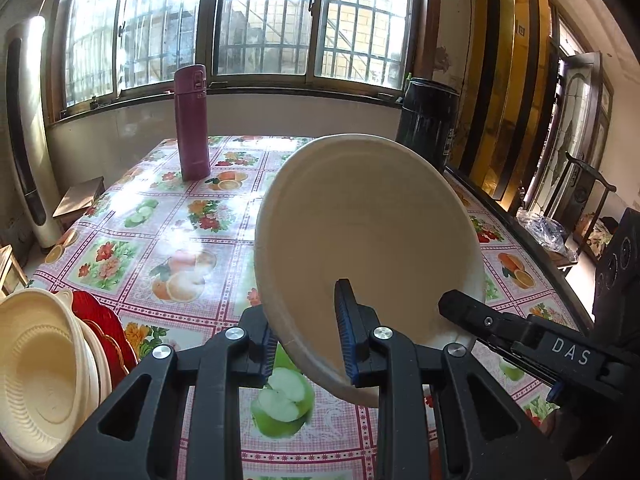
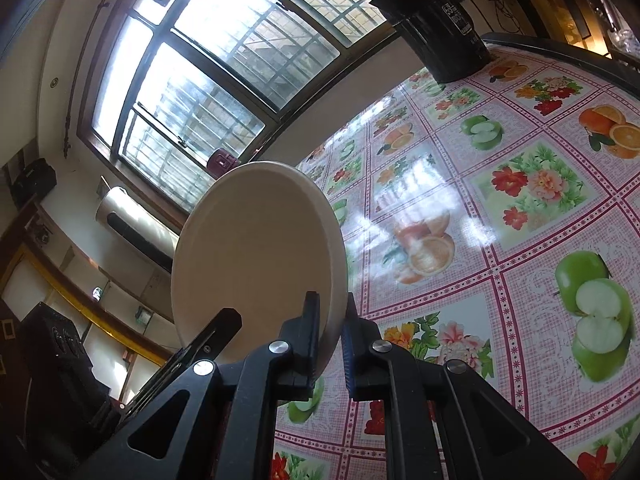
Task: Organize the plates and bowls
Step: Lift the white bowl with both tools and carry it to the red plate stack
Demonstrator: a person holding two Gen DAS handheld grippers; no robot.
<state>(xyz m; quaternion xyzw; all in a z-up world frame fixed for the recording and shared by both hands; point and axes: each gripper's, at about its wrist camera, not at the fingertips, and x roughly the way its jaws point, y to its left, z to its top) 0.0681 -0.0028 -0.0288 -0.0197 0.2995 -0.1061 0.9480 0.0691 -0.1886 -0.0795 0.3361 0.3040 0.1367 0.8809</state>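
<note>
L gripper point(image 1: 308, 344) angled downward, jaws clamped on lower rim of cream bowl point(image 1: 368, 240), held tilted on edge above the fruit-print tablecloth point(image 1: 168, 232). R gripper point(image 2: 330, 344) comes in from the right, also pinched tight on same bowl's rim. Stack of cream bowls point(image 1: 40, 372) w/ red plate point(image 1: 105, 326) sits near-left. Maroon flask point(image 1: 191, 122) upright far back.

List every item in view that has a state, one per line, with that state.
cream bowl: lifted off the table, tilted on edge, gripped at its rim by both grippers
left gripper: shut on the bowl's rim
right gripper: shut on the bowl's rim
stacked bowls and plates: leaning on edge at the table's left
maroon flask: upright, lid closed
black kettle: upright
</note>
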